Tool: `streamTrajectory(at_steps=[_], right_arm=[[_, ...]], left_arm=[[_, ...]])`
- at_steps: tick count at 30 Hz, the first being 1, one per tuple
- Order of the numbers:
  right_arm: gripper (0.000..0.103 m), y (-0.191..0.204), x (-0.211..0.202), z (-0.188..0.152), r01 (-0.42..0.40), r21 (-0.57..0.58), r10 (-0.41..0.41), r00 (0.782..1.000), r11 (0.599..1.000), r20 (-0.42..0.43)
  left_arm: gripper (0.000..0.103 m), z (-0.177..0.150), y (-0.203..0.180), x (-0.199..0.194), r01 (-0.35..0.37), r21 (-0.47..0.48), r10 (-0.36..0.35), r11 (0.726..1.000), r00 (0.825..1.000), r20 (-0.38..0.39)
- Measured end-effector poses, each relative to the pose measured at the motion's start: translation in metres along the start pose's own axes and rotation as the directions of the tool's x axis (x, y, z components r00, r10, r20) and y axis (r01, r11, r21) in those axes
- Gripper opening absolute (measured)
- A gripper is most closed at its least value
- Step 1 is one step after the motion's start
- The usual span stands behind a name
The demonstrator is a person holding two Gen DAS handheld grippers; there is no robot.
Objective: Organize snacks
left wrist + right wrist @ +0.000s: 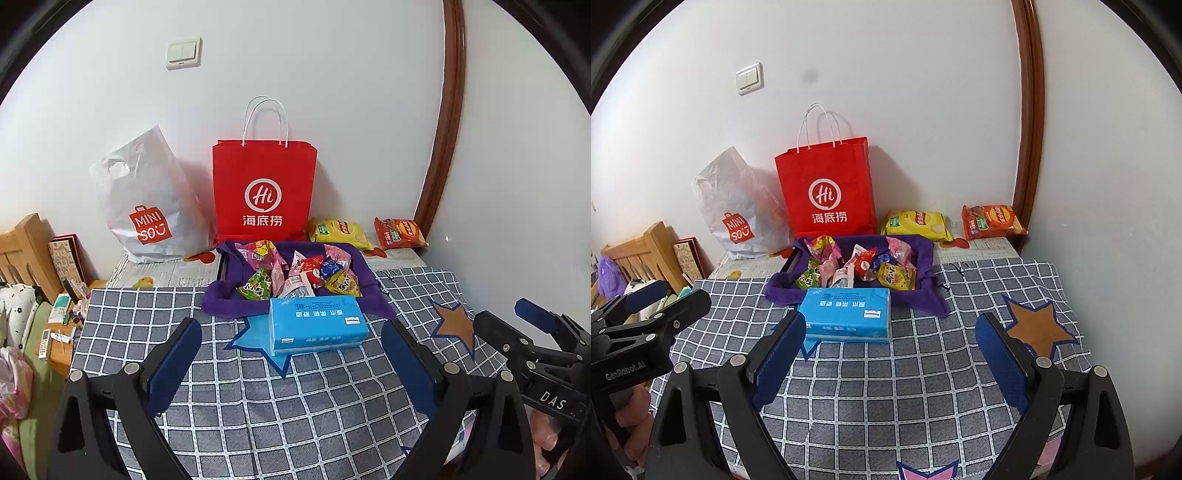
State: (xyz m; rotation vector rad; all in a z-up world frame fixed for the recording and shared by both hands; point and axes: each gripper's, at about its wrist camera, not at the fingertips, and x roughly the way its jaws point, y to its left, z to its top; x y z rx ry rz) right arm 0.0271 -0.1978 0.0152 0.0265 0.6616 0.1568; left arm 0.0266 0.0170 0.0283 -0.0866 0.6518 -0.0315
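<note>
Several small snack packets (295,275) (857,267) lie piled in a purple cloth-lined tray (369,291) (783,284) near the back of the checked tabletop. A yellow chip bag (340,232) (916,223) and an orange chip bag (400,232) (993,221) lie behind it by the wall. A blue tissue pack (317,325) (847,314) sits in front of the tray. My left gripper (291,360) is open and empty, short of the tissue pack. My right gripper (890,356) is open and empty too, just right of the pack. Each gripper shows at the other view's edge.
A red paper bag (264,192) (827,188) and a white plastic bag (147,206) (738,206) stand against the wall behind the tray. A wooden bed frame (26,247) with clutter lies left. A brown door frame (443,129) rises at right.
</note>
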Motion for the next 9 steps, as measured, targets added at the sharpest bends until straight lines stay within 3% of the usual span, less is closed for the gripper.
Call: streamTrajectory(at_steps=[9], right_arm=[[0.092,0.0006,0.0001,0.0005,-0.003,0.002,0.003,1.000,1.000,0.002]], left_arm=[[0.098,0.0002,-0.0012,0.0010,-0.005,0.002,0.005,1.000,1.000,0.008]])
